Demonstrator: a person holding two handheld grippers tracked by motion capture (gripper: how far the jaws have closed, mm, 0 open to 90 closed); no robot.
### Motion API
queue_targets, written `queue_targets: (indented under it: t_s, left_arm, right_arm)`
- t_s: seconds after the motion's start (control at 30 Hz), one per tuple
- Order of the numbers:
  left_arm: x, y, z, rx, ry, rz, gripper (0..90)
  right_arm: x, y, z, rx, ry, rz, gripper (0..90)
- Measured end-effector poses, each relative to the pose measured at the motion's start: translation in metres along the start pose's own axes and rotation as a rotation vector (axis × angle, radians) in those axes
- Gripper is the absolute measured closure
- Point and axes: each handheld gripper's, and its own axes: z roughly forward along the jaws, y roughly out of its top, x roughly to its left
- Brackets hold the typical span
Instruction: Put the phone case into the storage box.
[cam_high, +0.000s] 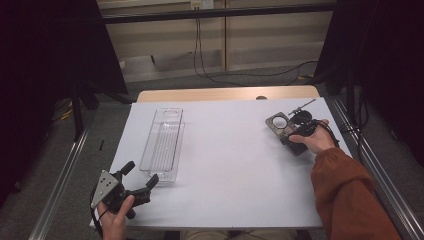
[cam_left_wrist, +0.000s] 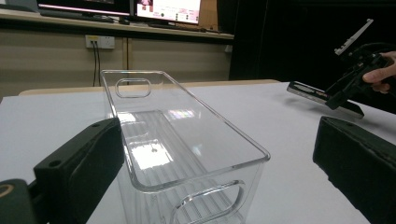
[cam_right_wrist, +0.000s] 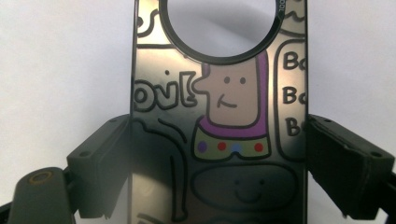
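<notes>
So it's a rectangular table with a matte white top (cam_high: 235, 165) and a light wooden strip (cam_high: 227, 93) showing along the far edge. A long clear plastic bin with cut-out handle slots (cam_high: 162, 142) sits left of centre, lengthwise (open side up). Over on the far right lies a flat dark phone case with cartoon drawings and a round hole (cam_high: 280, 125).

The high view looks down on the table (cam_high: 230, 165); the left gripper view sits low by the clear bin (cam_left_wrist: 187, 154), also upper left overhead.
</notes>
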Motion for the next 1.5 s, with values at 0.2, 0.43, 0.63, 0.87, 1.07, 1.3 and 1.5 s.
queue_targets:
  t_s: [0.2, 0.43, 0.63, 0.87, 1.07, 1.3, 1.5]
  left_arm:
    - [0.0, 0.0, 0.0, 0.002, 0.0, 0.002, 2.1]
    - [0.0, 0.0, 0.001, 0.004, 0.0, 0.003, 2.1]
    - [0.0, 0.0, 0.002, 0.005, 0.002, 0.005, 2.1]
    - [0.0, 0.0, 0.002, 0.015, 0.005, 0.012, 2.1]
    - [-0.001, -0.001, 0.003, 0.013, -0.003, 0.006, 2.2]
    - [-0.001, -0.001, 0.004, 0.015, -0.005, 0.006, 2.1]
    - [0.0, 0.0, 0.004, 0.012, -0.007, 0.01, 2.1]
  right_arm:
    - [-0.002, -0.009, -0.008, -0.056, 0.012, 0.016, 12.5]
    - [-0.006, -0.02, -0.018, -0.165, 0.034, 0.024, 12.5]
    - [-0.003, -0.029, -0.022, -0.26, 0.063, 0.004, 12.5]
    - [0.004, -0.036, -0.027, -0.309, 0.057, -0.045, 12.4]
    - [0.007, -0.044, -0.032, -0.395, 0.076, -0.057, 12.4]
    - [0.012, -0.053, -0.035, -0.483, 0.117, -0.056, 12.4]
    - [0.018, -0.061, -0.034, -0.523, 0.119, -0.077, 12.4]
